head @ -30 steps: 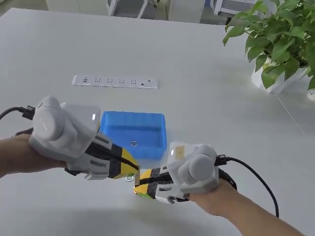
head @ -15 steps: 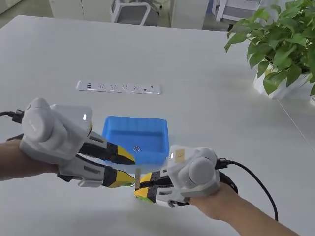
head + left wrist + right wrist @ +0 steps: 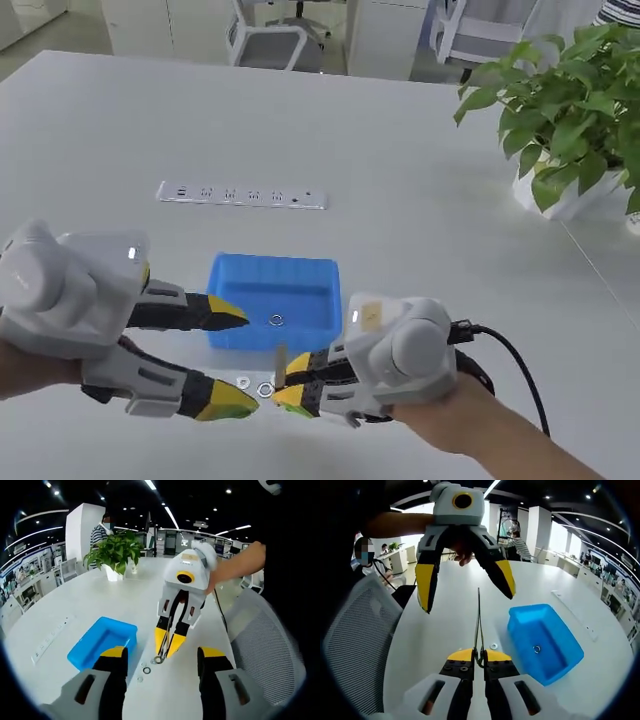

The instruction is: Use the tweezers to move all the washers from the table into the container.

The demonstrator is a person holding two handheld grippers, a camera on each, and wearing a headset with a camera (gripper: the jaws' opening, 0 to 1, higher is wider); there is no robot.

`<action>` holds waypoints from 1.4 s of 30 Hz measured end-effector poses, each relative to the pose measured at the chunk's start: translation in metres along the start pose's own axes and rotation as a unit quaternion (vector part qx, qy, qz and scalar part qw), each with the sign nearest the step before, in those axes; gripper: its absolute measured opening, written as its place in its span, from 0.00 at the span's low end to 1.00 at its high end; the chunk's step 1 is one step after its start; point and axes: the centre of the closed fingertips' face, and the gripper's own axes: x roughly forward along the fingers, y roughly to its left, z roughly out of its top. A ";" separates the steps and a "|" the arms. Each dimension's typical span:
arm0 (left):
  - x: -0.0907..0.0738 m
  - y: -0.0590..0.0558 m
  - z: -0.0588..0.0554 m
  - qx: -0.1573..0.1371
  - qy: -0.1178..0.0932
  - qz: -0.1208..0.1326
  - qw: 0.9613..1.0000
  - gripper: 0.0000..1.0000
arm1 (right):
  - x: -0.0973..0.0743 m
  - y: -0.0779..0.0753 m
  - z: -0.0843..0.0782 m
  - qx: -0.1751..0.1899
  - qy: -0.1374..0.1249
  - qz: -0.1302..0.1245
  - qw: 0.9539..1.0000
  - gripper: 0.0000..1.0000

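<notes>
The right gripper [image 3: 290, 386] has its fingers closed tight on the thin steel tweezers [image 3: 478, 625]. The tweezer points reach down to the white counter [image 3: 400, 220] among the small silver metal washers [image 3: 243, 381], which lie just in front of the shallow blue plastic container [image 3: 310, 336]. One washer [image 3: 275, 320] lies already inside it. The left gripper [image 3: 233, 360] hovers close by, its fingers wide apart and holding nothing. The likeliest trouble is a flat ring slipping: if the tweezers bite its edge at a slant, it may flick away across the smooth counter or drop before clearing the container's near wall. Whether a washer is caught between the points, I cannot tell. The open left fingers, so near, could also knock the loose washers or the tweezers.
</notes>
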 end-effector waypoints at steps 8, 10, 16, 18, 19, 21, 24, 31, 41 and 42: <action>-0.009 0.001 0.000 -0.021 -0.014 0.023 0.999 0.74 | -0.012 -0.007 0.018 -0.005 -0.011 -0.005 1.000 0.07; -0.011 0.001 0.000 -0.029 -0.017 0.027 0.999 0.75 | -0.014 -0.010 0.023 -0.007 -0.015 -0.007 1.000 0.07; -0.013 0.002 -0.002 -0.037 -0.022 0.039 0.998 0.83 | -0.020 -0.021 0.039 -0.015 -0.025 -0.010 1.000 0.07; -0.014 0.003 -0.003 -0.040 -0.023 0.044 0.998 0.87 | -0.020 -0.025 0.043 -0.022 -0.026 -0.011 0.999 0.07; -0.015 0.003 -0.003 -0.041 -0.025 0.046 0.998 0.88 | -0.020 -0.027 0.044 -0.022 -0.027 -0.011 0.999 0.07; -0.016 0.004 -0.003 -0.045 -0.029 0.049 0.997 0.89 | -0.020 -0.033 0.047 -0.027 -0.028 -0.014 0.999 0.07; -0.017 0.005 -0.003 -0.050 -0.031 0.054 0.997 0.94 | -0.020 -0.040 0.050 -0.032 -0.032 -0.018 0.999 0.07; -0.023 0.008 0.000 -0.063 -0.045 0.068 0.995 0.99 | -0.018 -0.057 0.050 -0.045 -0.031 -0.024 0.998 0.07; -0.025 0.013 0.002 -0.073 -0.058 0.079 0.993 0.99 | -0.012 -0.074 0.043 -0.049 -0.029 -0.025 0.998 0.07; -0.025 0.013 0.002 -0.074 -0.059 0.079 0.992 0.99 | -0.011 -0.076 0.042 -0.049 -0.028 -0.025 0.998 0.07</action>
